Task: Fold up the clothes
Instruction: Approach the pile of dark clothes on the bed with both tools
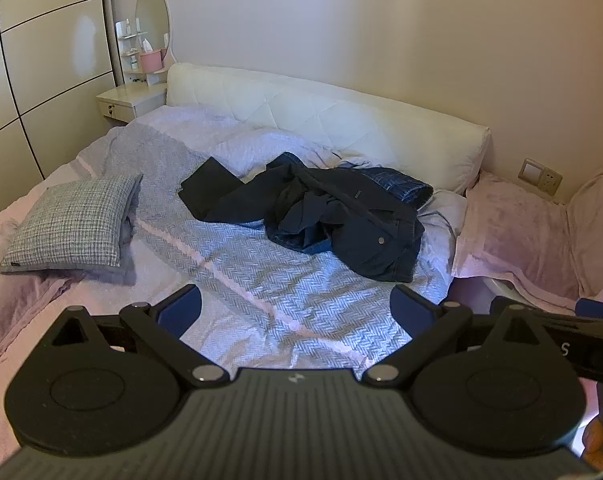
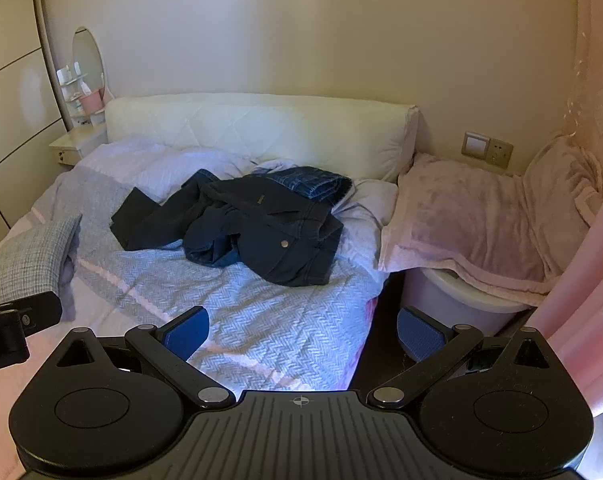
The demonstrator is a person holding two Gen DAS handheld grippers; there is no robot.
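The left gripper hangs above the near part of the bed, its blue pads spread wide with nothing between them. The right gripper is likewise agape and empty, over the bed's near right edge, one pad above the dark gap beside the mattress. A heap of dark clothes lies crumpled on the herringbone cover toward the headboard, well apart from both grippers; a trouser leg trails out to the left, and a lighter blue denim piece sits at the back of the heap, perhaps a second garment, though the folds make that hard to tell. A grey pillow rests at the left edge. A pink blanket drapes over something right of the bed.
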